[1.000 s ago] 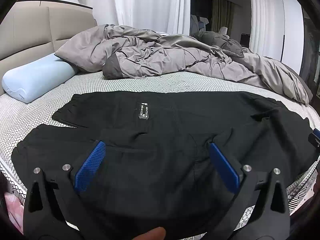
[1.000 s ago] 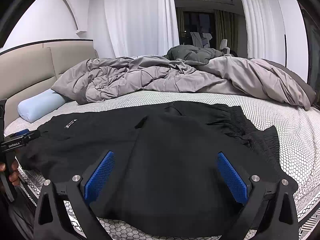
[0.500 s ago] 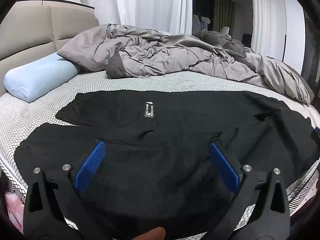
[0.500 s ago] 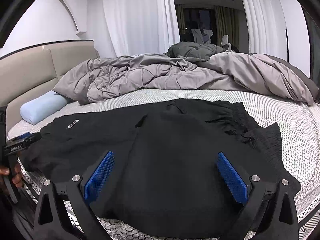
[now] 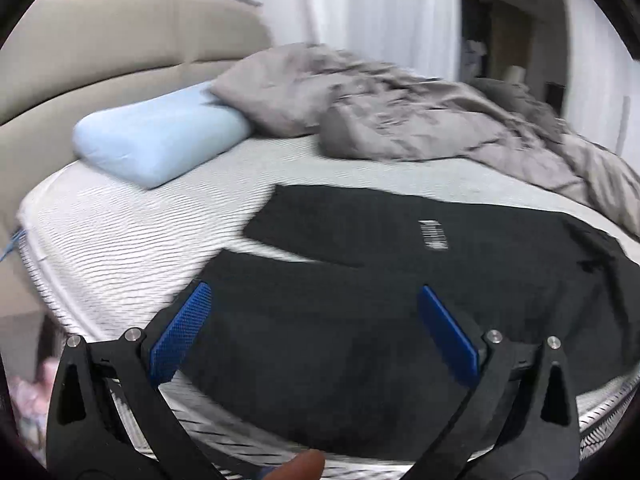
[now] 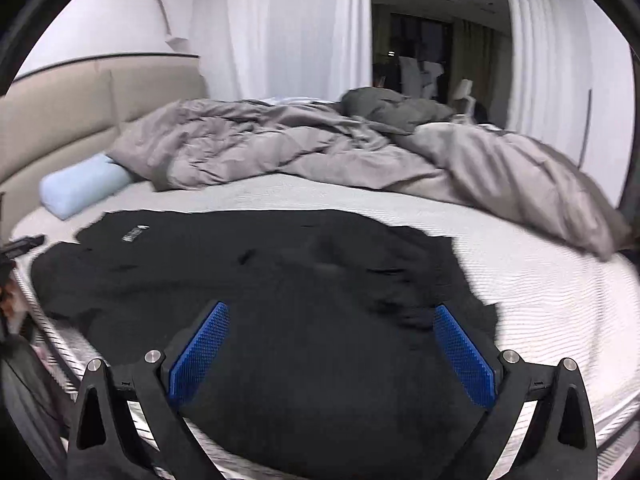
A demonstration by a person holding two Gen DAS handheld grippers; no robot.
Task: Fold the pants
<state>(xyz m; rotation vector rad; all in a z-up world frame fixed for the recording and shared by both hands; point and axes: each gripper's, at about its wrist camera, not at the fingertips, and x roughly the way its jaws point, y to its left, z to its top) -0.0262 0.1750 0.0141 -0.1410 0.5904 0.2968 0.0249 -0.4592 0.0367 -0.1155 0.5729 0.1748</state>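
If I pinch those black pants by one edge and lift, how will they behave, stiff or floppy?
Probably floppy: the black pants lie flat and follow the mattress, with soft wrinkles near the right edge. Lifted at one edge, the rest would likely sag and drag. They look thin, so likely light. Both the left gripper and right gripper are open, holding nothing.

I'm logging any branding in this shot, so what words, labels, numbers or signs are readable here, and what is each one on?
No text here can be read.
White printed label on the black pants: blurred by motion in the left wrist view, unreadable.
The same label in the right wrist view: too small to read.
Left gripper and right gripper: no markings visible on them.
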